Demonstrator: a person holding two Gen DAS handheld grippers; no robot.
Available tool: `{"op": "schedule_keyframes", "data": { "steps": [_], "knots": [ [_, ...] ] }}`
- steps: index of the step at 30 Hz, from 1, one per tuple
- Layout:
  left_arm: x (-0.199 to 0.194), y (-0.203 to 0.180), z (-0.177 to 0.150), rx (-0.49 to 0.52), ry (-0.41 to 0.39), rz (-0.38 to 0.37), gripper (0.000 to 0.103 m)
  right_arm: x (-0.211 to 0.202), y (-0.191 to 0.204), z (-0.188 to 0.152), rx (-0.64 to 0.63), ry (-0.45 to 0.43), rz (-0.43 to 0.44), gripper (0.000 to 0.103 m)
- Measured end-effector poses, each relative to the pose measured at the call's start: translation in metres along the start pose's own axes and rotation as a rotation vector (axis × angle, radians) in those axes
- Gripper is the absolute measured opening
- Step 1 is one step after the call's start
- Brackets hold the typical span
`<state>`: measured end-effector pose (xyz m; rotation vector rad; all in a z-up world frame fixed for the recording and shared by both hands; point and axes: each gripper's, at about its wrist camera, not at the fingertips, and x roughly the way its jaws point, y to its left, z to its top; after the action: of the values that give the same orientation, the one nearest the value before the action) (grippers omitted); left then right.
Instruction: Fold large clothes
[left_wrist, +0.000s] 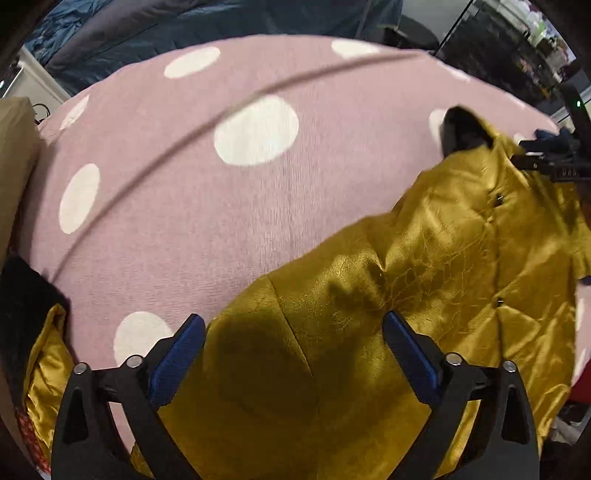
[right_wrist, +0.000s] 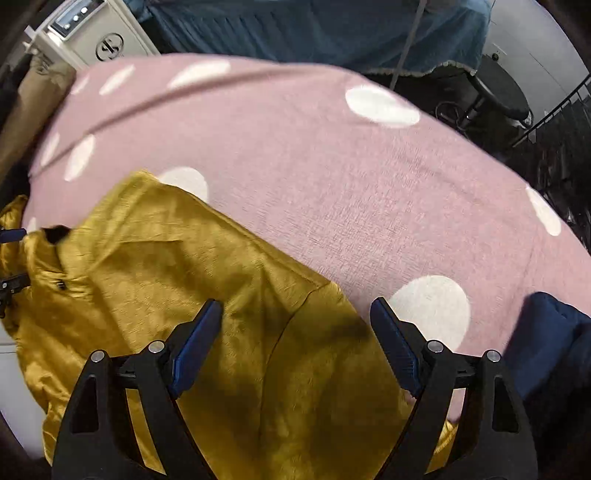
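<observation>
The left gripper (left_wrist: 293, 332) and the right gripper (right_wrist: 295, 319) are each held with blue-padded jaws spread wide and nothing between them, both poised above the mustard-yellow, sheeny, crinkled garment (left_wrist: 424, 258). This large garment is spread on the pink cloth with white polka dots (left_wrist: 221, 206): from the left gripper it runs from directly under the jaws away to the right, and from the right gripper it runs from under the jaws away to the left. The step in hand is judged to be the taking of a hold for a fold. It would be done well if each pair of jaws were lowered onto an outer edge or seam, only the intended layer pinched, and both sides lifted together so that the fabric is kept taut. The garment is seen with a black lining (left_wrist: 461, 129) at its far opening, small dark fasteners down a central seam, and soft wrinkles; slipperiness may be expected
</observation>
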<state>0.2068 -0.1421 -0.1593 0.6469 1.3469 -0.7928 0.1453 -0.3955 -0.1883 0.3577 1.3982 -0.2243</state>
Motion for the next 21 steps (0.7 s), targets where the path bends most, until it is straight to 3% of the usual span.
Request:
{"op": "schedule_keyframes", "data": {
  "steps": [1,2,3,4,5,6,7,9,14,17,21],
  "knots": [
    [0.005,-0.003,0.000,-0.003,0.006,0.001,0.075,0.007,0.001,-0.002,0.005,0.013,0.024,0.082],
    [0.009,-0.006,0.000,-0.006,0.006,0.012,0.071,0.008,0.005,-0.005,-0.005,-0.003,0.011,0.078],
    [0.009,-0.009,-0.001,-0.005,-0.002,0.024,0.064,0.005,0.009,-0.008,-0.027,-0.025,0.005,0.060],
    [0.008,-0.015,-0.003,0.003,-0.017,0.034,0.055,0.001,0.017,-0.015,-0.065,-0.039,0.011,0.050],
    [0.007,-0.020,-0.004,0.014,-0.023,0.050,0.051,-0.001,0.022,-0.020,-0.078,-0.040,0.020,0.025],
    [0.004,-0.026,-0.007,0.034,-0.033,0.077,0.039,-0.005,0.026,-0.027,-0.081,-0.036,0.041,0.014],
    [0.001,-0.032,-0.010,0.049,-0.041,0.091,0.026,-0.009,0.029,-0.032,-0.080,-0.044,0.053,0.014],
    [-0.011,-0.043,-0.018,0.066,-0.077,0.102,0.016,-0.023,0.036,-0.046,-0.091,-0.082,0.064,0.011],
    [-0.049,-0.053,-0.038,0.020,-0.168,0.094,0.009,-0.067,0.045,-0.075,-0.070,-0.172,0.072,0.011],
    [-0.097,-0.046,-0.041,-0.029,-0.291,0.088,0.008,-0.111,0.043,-0.071,-0.049,-0.273,0.072,0.010],
    [-0.150,-0.042,-0.023,-0.076,-0.456,0.139,0.007,-0.167,0.045,-0.054,-0.062,-0.415,0.002,0.010]
  ]
}}
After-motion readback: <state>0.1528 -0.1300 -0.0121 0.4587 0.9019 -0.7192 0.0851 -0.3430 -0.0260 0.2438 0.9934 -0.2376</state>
